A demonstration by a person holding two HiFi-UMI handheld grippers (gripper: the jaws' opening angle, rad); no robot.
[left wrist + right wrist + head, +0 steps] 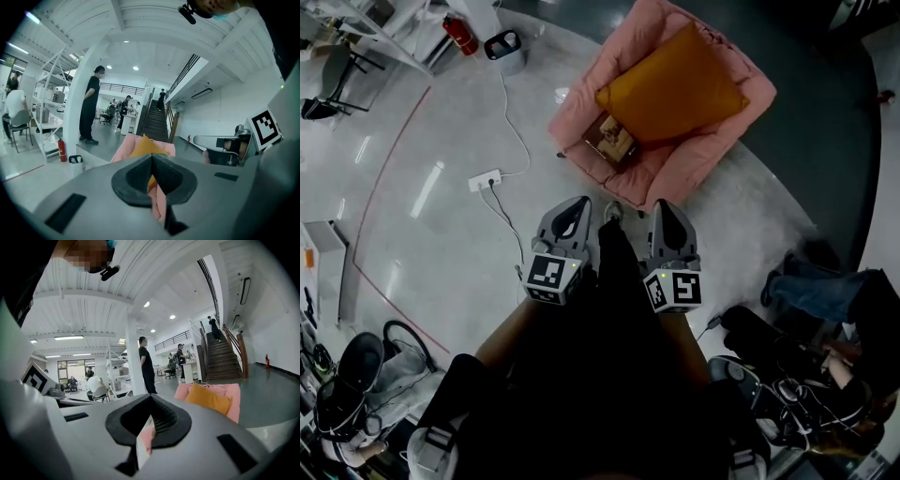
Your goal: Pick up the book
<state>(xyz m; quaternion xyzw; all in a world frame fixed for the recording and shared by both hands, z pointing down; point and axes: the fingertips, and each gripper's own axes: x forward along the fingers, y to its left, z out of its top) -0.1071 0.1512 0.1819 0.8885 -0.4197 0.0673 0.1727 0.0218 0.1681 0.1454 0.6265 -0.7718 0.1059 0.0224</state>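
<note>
In the head view a small brown book (614,139) lies on the seat of a pink armchair (727,141), in front of an orange cushion (675,84). My left gripper (575,204) and right gripper (665,206) are side by side over the floor, short of the chair and pointing toward it. Both have their jaws closed together with nothing between them. The left gripper view shows its shut tips (151,157) with the cushion (146,147) straight ahead. In the right gripper view the shut tips (150,398) stand left of the chair (230,401). Neither gripper view shows the book.
A white power strip (485,179) and its cable lie on the floor left of the chair. A fire extinguisher (461,35) and a bin (506,47) stand at the back left. A seated person's legs (816,291) and bags are at the right. A person (89,108) stands by a white column.
</note>
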